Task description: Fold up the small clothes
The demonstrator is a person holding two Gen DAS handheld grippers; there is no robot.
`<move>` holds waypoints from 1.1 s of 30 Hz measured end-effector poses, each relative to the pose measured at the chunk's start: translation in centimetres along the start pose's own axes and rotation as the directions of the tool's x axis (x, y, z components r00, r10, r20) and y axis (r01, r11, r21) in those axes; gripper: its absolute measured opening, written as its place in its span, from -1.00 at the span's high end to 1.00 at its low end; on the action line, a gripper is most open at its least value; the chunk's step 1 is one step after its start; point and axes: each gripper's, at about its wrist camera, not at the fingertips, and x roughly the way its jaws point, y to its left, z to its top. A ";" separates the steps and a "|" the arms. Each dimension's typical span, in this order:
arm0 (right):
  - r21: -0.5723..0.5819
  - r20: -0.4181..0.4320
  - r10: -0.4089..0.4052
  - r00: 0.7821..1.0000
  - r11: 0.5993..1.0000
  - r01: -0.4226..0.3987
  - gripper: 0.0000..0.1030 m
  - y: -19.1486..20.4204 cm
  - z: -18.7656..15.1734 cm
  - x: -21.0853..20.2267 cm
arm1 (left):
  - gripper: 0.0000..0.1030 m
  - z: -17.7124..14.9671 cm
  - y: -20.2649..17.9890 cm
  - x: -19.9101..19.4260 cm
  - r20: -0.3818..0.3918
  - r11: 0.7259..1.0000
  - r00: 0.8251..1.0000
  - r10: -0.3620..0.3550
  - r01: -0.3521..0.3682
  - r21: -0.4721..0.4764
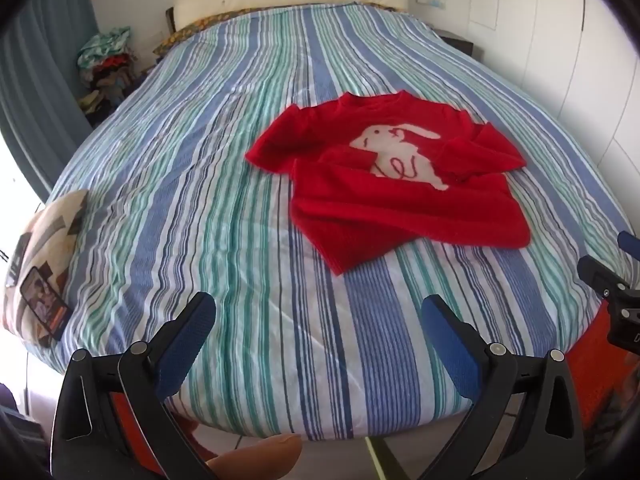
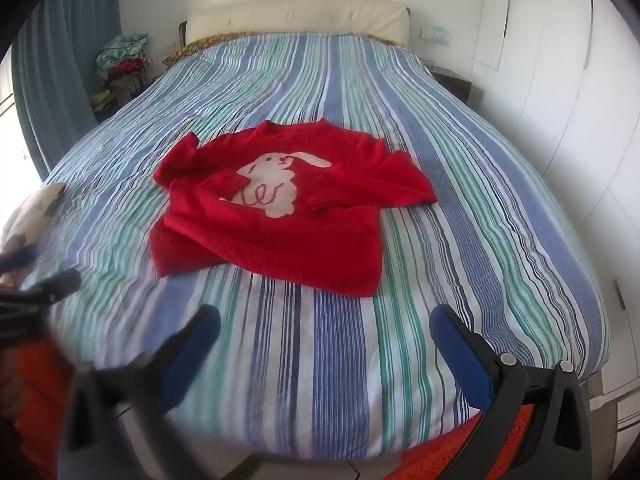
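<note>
While my left gripper (image 1: 318,316) hangs spread wide and empty, the red sweater (image 1: 392,184) lies ahead on the striped bed (image 1: 200,200). From the right wrist, my right gripper (image 2: 326,330) gapes empty too, short of the sweater.

Right gripper's (image 2: 320,344) left finger (image 2: 192,344) blurred; phone (image 1: 46,304) screen unreadable.

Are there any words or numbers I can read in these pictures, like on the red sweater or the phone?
None can be read.
Red sweater: only a white bunny picture, no words.
Phone on the pillow: its screen is lit, but anything on it is too small and blurred to read.
Right gripper: a white mark at the picture's edge, cut off and unreadable.
</note>
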 end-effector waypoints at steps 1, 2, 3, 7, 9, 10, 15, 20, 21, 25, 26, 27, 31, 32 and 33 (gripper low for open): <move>-0.001 0.000 -0.002 1.000 1.000 0.002 -1.00 0.1 0.0 0.0 | -0.99 -0.1 0.0 0.1 0.000 1.000 1.000 0.002 -0.002 0.003; -0.002 0.000 -0.002 1.000 1.000 0.002 -1.00 0.1 0.0 -0.1 | -0.99 -0.1 -0.1 0.1 0.000 1.000 1.000 0.003 -0.003 0.006; -0.002 0.000 -0.003 1.000 1.000 0.003 -1.00 0.1 0.0 -0.1 | -0.99 -0.2 -0.1 0.2 -0.001 1.000 1.000 0.004 -0.004 0.008; 0.000 -0.002 -0.005 1.000 1.000 0.005 -1.00 0.0 0.0 0.0 | -0.99 -0.3 -0.1 0.3 -0.004 1.000 1.000 0.011 -0.010 0.013; -0.001 -0.007 -0.004 1.000 1.000 0.004 -1.00 0.0 0.0 0.1 | -0.99 -0.4 0.0 0.4 -0.008 1.000 1.000 0.014 -0.013 0.013; -0.003 -0.009 -0.004 1.000 1.000 0.004 -1.00 0.1 0.0 0.2 | -0.99 -0.4 0.0 0.5 -0.010 1.000 1.000 0.014 -0.014 0.013; -0.016 -0.015 -0.001 1.000 1.000 0.001 -1.00 0.5 -0.1 0.4 | -0.99 -0.5 0.0 0.7 -0.013 1.000 1.000 0.021 -0.020 0.014; -0.015 -0.020 -0.003 1.000 1.000 0.002 -1.00 0.5 -0.1 0.5 | -0.99 -0.6 0.0 0.8 -0.015 0.999 1.000 0.028 -0.028 0.021; -0.014 -0.021 -0.003 1.000 1.000 0.003 -1.00 0.5 -0.1 0.5 | -0.99 -0.6 0.0 0.9 -0.016 0.999 0.999 0.029 -0.029 0.023; -0.016 -0.023 -0.004 1.000 1.000 0.003 -1.00 0.5 -0.1 0.6 | -0.99 -0.7 -0.2 1.0 -0.020 0.999 0.999 0.033 -0.032 0.029; -0.017 -0.023 -0.003 1.000 1.000 0.003 -1.00 0.6 -0.2 0.6 | -0.99 -0.7 -0.3 1.1 -0.020 0.999 0.999 0.034 -0.033 0.030; -0.017 -0.023 -0.003 1.000 1.000 0.002 -1.00 0.6 -0.2 0.6 | -0.99 -0.8 -0.3 1.1 -0.021 0.999 0.999 0.035 -0.034 0.029; -0.013 -0.026 -0.005 1.000 1.000 0.005 -1.00 0.5 -0.2 0.7 | -0.99 -1.2 0.8 2.5 -0.058 1.000 0.998 -0.008 0.007 -0.021; -0.010 -0.026 -0.009 1.000 1.000 0.008 -1.00 0.3 -0.2 0.7 | -0.99 -1.4 1.1 3.1 -0.073 1.000 0.997 -0.011 0.009 -0.026; -0.007 -0.023 -0.013 1.000 1.000 0.013 -1.00 0.2 -0.2 0.7 | -0.99 -1.8 1.3 3.8 -0.076 1.000 0.997 0.003 -0.004 -0.014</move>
